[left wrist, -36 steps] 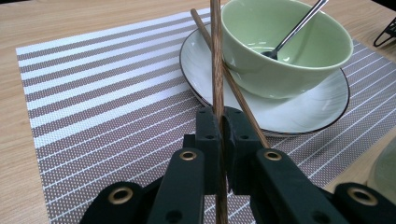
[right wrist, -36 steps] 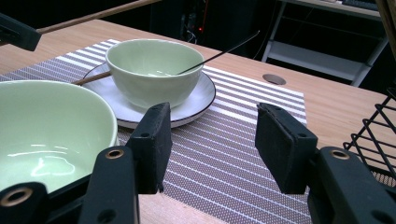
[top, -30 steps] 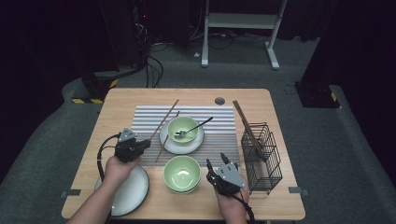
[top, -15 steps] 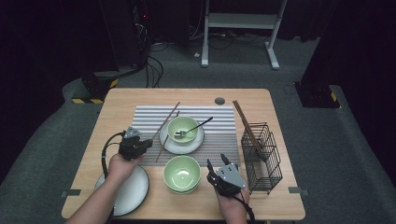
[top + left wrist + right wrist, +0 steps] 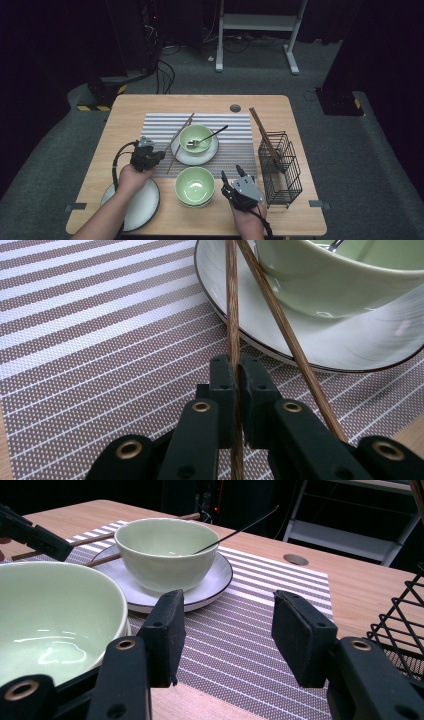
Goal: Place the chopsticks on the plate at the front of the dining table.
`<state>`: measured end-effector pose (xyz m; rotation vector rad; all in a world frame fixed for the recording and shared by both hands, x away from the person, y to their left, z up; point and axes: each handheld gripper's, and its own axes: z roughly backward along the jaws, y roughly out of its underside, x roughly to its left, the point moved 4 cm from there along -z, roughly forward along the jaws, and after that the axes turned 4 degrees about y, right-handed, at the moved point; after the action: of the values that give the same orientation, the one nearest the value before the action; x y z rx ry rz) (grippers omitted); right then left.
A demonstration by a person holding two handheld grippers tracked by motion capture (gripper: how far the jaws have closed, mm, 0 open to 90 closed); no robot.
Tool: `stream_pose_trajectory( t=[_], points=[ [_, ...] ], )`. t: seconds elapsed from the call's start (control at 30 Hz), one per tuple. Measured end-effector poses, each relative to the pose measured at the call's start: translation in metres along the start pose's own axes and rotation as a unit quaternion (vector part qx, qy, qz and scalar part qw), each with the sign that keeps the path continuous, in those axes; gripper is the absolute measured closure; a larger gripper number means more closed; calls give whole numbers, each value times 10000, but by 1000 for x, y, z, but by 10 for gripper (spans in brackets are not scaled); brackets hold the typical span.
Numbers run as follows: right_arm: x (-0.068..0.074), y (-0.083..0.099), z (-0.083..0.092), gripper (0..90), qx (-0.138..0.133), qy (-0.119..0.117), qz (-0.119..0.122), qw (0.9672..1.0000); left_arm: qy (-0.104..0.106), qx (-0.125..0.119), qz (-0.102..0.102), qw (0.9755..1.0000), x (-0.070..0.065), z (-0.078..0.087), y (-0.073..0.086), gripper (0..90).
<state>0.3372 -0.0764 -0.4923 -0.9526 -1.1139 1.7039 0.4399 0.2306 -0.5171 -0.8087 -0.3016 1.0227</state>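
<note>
Beside the plate (image 5: 350, 347) on the striped mat (image 5: 165, 127), the left tongs (image 5: 235, 375) are clamped tight on one wooden chopstick (image 5: 231, 305), gripping it near its lower end while the upper end lies over the plate's rim. Its partner, the second chopstick (image 5: 280, 325), lies loose just beside, crossing it near the bowl (image 5: 345, 275), outside the grip. That stick looks light and stiff, but thin, round and smooth, so it could easily roll or swivel in a pinch this far from its middle; a hold nearer the centre would likely carry it steadier. Watch the spoon (image 5: 207, 137) in that bowl, too. Over at the front of the surface (image 5: 300, 120), the right tongs (image 5: 225, 635) stand wide with nothing in them, hovering next to the near bowl (image 5: 55, 615), close to the wire basket (image 5: 280, 167).
</note>
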Motion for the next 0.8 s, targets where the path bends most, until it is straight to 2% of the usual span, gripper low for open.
stream_pose_trajectory(
  t=[0.8],
  points=[
    [0, 0, -3, 471, 14, -20, -43, 10000, -119, 328, 76, 9994, 4, -4, 5, 846]
  ],
)
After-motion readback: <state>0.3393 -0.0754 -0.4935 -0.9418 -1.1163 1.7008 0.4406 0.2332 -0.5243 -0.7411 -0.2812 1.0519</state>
